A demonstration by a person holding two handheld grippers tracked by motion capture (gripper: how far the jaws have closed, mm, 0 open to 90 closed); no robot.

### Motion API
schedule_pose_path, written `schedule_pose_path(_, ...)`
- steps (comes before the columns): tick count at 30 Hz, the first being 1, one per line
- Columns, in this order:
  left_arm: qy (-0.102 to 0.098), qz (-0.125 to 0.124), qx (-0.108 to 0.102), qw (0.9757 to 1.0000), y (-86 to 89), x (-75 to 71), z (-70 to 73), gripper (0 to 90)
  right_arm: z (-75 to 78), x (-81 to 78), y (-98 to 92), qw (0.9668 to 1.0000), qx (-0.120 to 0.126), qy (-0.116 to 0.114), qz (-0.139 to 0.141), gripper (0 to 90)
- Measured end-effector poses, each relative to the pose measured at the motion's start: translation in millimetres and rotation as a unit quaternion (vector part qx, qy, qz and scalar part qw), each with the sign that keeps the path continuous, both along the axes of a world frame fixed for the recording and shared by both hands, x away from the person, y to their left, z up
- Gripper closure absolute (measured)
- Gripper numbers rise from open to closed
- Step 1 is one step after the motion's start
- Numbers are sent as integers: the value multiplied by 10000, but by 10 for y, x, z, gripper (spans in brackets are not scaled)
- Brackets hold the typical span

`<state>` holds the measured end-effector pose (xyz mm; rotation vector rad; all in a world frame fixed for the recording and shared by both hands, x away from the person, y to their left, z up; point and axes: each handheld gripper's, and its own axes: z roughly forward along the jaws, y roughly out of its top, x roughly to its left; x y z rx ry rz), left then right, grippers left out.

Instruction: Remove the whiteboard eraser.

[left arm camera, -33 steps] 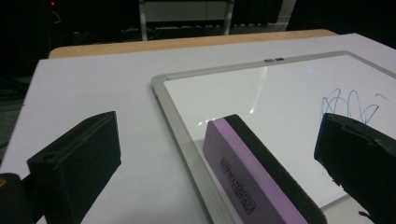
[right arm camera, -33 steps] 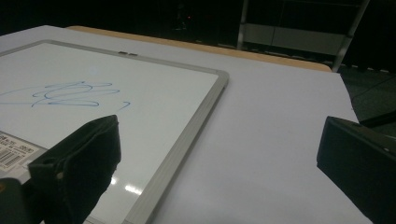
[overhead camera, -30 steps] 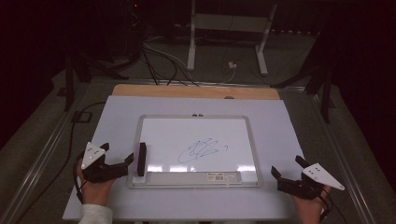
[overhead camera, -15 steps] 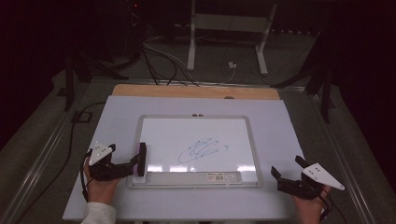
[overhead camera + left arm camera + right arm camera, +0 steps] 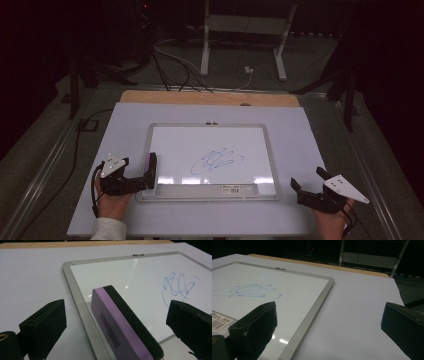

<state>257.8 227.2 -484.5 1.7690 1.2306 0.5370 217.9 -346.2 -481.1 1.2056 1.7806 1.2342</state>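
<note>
Your left gripper (image 5: 142,181) has slid in from the worktop (image 5: 125,125) edge, fingers wide and straddling the eraser (image 5: 122,322) on the board's (image 5: 260,137) left rim, ungripped; right gripper (image 5: 305,192) rests open, empty: pickup looks next.

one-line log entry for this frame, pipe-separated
left gripper: open, jaws either side of purple eraser | eraser: on whiteboard left edge | right gripper: open, nothing held | blue scribble: unerased
</note>
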Motion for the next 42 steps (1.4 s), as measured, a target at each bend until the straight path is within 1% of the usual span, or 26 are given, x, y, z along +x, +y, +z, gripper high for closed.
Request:
schedule_pose_path(2, -9, 56, 22, 10000, -11, -4, -4, 38, -1, 1, 1, 10000, 2, 14, -6, 6)
schedule_pose_path(3, 55, 24, -49, 10000, -8, -2, -8, 36, -1, 1, 0, 10000, 3, 13, -6, 6)
schedule_pose_path(4, 55, 24, -49, 10000, -8, -2, -8, 34, -1, 1, -1, 10000, 5, 11, -8, 6)
schedule_pose_path(6, 137, -9, -78, 9999, -10, 1, -20, 26, 0, 1, -4, 10000, 14, 11, -14, 6)
schedule_pose_path(7, 180, -29, -87, 9998, -13, 1, -26, 26, 0, 1, -4, 10000, 14, 11, -14, 6)
schedule_pose_path(8, 247, -62, -36, 9997, -28, 3, -34, 21, 0, 1, -4, 10000, 16, 12, -14, 6)
schedule_pose_path(10, 264, -53, -10, 9996, -35, 0, -33, 20, 0, 1, -3, 10000, 13, 7, -12, 6)
schedule_pose_path(12, 280, -69, -54, 9996, -35, -9, -28, 26, 0, 1, -1, 10000, 3, -1, 0, 6)
schedule_pose_path(15, 316, 8, -126, 9994, 0, -32, -24, 88, 0, 2, -1, 10000, 6, -3, 3, 6)
schedule_pose_path(16, 365, 105, -148, 9992, 32, -51, -33, 133, 0, 2, -1, 10000, 3, -4, 1, 6)
schedule_pose_path(17, 365, 105, -148, 9992, 32, -51, -33, 183, 0, 2, -1, 10000, 5, -6, 3, 6)
schedule_pose_path(18, 425, 113, -162, 9989, 55, -67, -51, 197, 1, 2, -2, 10000, 5, -7, 2, 6)
schedule_pose_path(19, 425, 113, -162, 9989, 55, -67, -51, 222, 1, 1, -1, 10000, 7, -9, 2, 6)
schedule_pose_path(21, 548, 24, -91, 9985, 45, -73, -89, 257, 1, 1, 1, 10000, 7, -9, 2, 6)
schedule_pose_path(22, 586, -24, -167, 9981, 49, -68, -94, 279, 1, 1, 3, 10000, 9, -5, 5, 6)
schedule_pose_path(24, 634, -52, -195, 9978, 48, -60, -97, 316, 2, 1, 6, 10000, 6, -1, 8, 6)
schedule_pose_path(27, 741, -242, -333, 9964, 30, -31, -126, 323, -1, 3, 10, 10000, -15, -1, 11, 6)
schedule_pose_path(28, 780, -348, -328, 9958, -11, -20, -129, 333, 1, 2, 11, 10000, -22, -3, 8, 6)
schedule_pose_path(31, 821, -402, -324, 9953, -47, -7, -130, 342, 4, -1, 6, 10000, -10, -13, 3, 6)
schedule_pose_path(33, 883, -433, -414, 9943, -63, 8, -149, 342, 4, -1, 0, 10000, -15, -19, 0, 6)
schedule_pose_path(35, 992, -456, -516, 9927, -76, 19, -177, 338, 5, 0, -5, 10000, -20, -24, -1, 6)
schedule_pose_path(37, 1042, -413, -385, 9930, -109, 21, -189, 319, 9, 1, -16, 10000, 0, -31, -23, 6)
schedule_pose_path(38, 1042, -413, -385, 9930, -109, 21, -189, 317, 10, 1, -25, 10000, 12, -29, -30, 6)
schedule_pose_path(39, 1073, -441, -333, 9927, -123, 23, -202, 318, 11, 0, -32, 10000, 14, -35, -45, 6)
schedule_pose_path(41, 1170, -392, -161, 9922, -144, 28, -228, 324, 13, -3, -36, 10000, 36, -29, -56, 6)
schedule_pose_path(42, 1182, -398, -163, 9921, -142, 28, -234, 379, 15, -5, -41, 10000, 38, -49, -64, 6)
